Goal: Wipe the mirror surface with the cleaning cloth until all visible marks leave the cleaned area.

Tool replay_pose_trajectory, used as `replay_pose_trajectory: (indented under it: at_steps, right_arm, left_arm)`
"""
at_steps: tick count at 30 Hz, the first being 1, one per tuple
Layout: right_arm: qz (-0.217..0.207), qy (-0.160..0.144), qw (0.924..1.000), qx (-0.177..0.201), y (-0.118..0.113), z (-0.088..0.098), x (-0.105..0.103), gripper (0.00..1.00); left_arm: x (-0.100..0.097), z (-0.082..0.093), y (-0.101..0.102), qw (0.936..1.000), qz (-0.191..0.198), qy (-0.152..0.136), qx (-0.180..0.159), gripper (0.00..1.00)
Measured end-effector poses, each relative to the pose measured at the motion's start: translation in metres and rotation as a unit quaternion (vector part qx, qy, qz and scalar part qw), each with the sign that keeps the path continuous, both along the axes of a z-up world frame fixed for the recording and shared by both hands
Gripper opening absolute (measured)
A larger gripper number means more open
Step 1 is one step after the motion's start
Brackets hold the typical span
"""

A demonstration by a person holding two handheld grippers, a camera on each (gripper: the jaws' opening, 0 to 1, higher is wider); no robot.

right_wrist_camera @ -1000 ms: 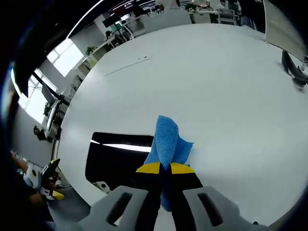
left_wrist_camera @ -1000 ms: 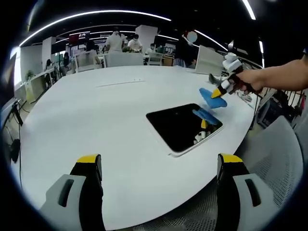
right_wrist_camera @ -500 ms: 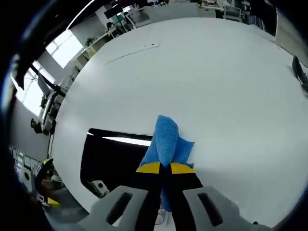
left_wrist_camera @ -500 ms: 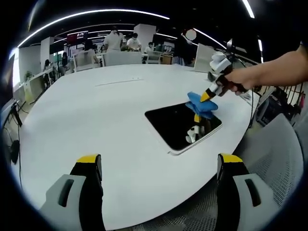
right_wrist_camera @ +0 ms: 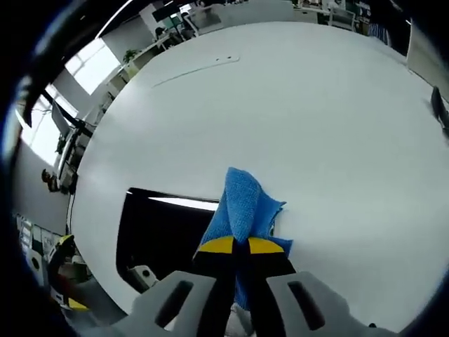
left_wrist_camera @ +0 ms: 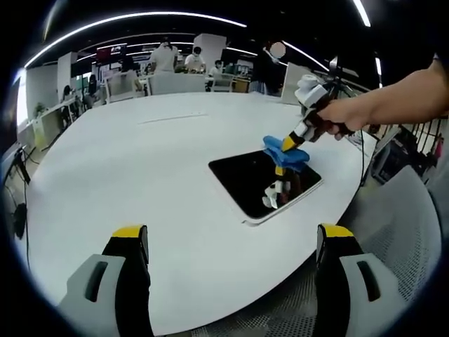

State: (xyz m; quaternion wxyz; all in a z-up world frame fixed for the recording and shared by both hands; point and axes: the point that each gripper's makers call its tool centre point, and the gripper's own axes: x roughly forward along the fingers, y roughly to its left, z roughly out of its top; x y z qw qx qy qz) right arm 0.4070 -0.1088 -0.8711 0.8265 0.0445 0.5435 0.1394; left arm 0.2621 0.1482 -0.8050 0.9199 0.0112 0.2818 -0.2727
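Note:
A dark rectangular mirror (left_wrist_camera: pixel 261 182) lies flat on the round white table (left_wrist_camera: pixel 140 161), near its right edge. My right gripper (left_wrist_camera: pixel 289 142) is shut on a blue cleaning cloth (left_wrist_camera: pixel 284 154), which hangs over the mirror's far right part; whether it touches the glass I cannot tell. In the right gripper view the cloth (right_wrist_camera: pixel 243 208) sticks up from the shut jaws of my right gripper (right_wrist_camera: pixel 237 245), with the mirror (right_wrist_camera: pixel 165 235) to its left. My left gripper (left_wrist_camera: pixel 231 242) stands open over the table's near edge, well short of the mirror.
A person's hand and forearm (left_wrist_camera: pixel 393 105) hold the right gripper. Desks, chairs and people (left_wrist_camera: pixel 168 60) stand beyond the table's far side. A grey mesh chair (left_wrist_camera: pixel 400 239) sits off the table's right edge. A thin seam (right_wrist_camera: pixel 196 69) crosses the far tabletop.
The right gripper has carried the cloth leftwards, from the mirror's right corner to above its surface. The left gripper has stayed where it was.

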Motion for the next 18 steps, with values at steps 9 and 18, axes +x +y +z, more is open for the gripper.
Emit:
replay_pose_trajectory:
  at_steps: [9, 18]
  right_arm:
    - [-0.017, 0.005, 0.9998, 0.006, -0.0009, -0.0003, 0.0004, 0.0]
    - [-0.026, -0.002, 0.9996, 0.005, -0.0007, 0.0008, 0.0, 0.0]
  left_arm:
    - [-0.003, -0.0037, -0.0053, 0.9998, -0.018, 0.007, 0.011, 0.99]
    - [-0.0036, -0.0037, -0.0036, 0.9998, -0.015, 0.007, 0.013, 0.99]
